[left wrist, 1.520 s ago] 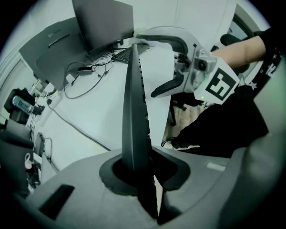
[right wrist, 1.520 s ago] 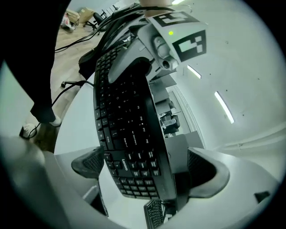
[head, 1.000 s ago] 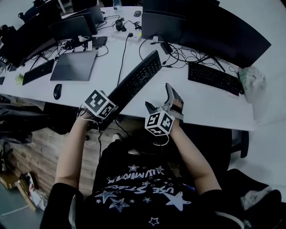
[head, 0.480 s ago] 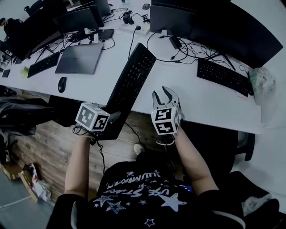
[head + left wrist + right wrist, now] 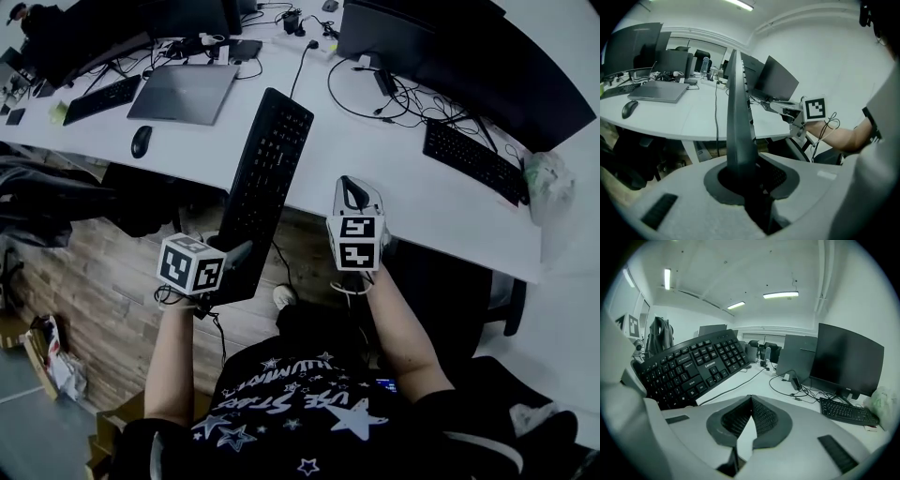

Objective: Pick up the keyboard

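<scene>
The keyboard [image 5: 265, 178] looks like light, stiff plastic, but it is long, so a hold on one short end will likely let it lever; a second hold on its right long edge should steady it. The left gripper [image 5: 234, 265], lower left of centre, clamps its near end, and it slants up over the desk [image 5: 403, 187]. The right gripper [image 5: 353, 194], just right of it and apart, has just closed its jaws on nothing
</scene>
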`<state>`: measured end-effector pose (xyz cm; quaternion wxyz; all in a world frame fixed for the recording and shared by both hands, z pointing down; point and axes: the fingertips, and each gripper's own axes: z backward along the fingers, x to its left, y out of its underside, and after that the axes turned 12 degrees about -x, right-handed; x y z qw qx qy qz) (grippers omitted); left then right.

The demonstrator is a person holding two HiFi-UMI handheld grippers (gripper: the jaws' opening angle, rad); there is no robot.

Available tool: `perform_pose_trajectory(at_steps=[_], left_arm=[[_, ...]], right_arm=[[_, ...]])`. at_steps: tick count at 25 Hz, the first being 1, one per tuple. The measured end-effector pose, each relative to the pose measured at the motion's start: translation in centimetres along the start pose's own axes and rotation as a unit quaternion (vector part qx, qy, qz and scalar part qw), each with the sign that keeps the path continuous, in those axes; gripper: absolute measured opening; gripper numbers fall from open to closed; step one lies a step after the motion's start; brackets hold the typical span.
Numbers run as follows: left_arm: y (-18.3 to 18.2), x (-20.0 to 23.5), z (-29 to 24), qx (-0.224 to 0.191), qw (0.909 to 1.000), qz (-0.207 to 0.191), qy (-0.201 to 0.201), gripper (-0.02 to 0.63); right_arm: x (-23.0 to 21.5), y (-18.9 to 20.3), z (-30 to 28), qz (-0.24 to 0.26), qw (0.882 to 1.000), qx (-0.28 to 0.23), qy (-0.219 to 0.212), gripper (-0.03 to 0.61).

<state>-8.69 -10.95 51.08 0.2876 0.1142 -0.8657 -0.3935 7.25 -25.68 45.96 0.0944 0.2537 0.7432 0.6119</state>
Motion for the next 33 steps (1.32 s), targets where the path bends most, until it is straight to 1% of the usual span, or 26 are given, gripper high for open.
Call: perform_pose_trajectory(at_steps=[5, 10, 17, 21, 25, 33], left_arm=[[3.5, -0.9, 3.6, -0.010, 0.9996, 0.020, -0.018, 0.087], [6.1, -2.5, 7.5, -0.039, 0.9978, 0.037, -0.039, 0.087], [10.3, -4.8, 12.9, -0.068, 0.9945, 0.039, -0.069, 0.087], [13.1, -7.0, 15.4, -0.088, 0.9918, 0.050, -0.077, 0.087], [15.8, -9.3, 17.7, -0.103, 0.9895, 0.051, -0.087, 0.087], [21.5, -14.0, 21.3, -0.116, 0.9872, 0.062, -0.090, 0.087]], right_arm=[[2.8, -0.6, 2.8, 0.007, 1.000, -0.011, -0.014, 0.006], [6.2, -1.5, 5.7, 0.012, 0.999, -0.014, -0.039, 0.006], [11.2, -1.8, 10.1, 0.021, 0.997, -0.027, -0.073, 0.006], [13.4, -1.4, 13.6, 0.024, 0.995, -0.031, -0.088, 0.006], [15.2, -1.0, 17.3, 0.028, 0.994, -0.036, -0.101, 0.006], [19.1, 0.5, 24.6, 0.033, 0.991, -0.035, -0.126, 0.006]])
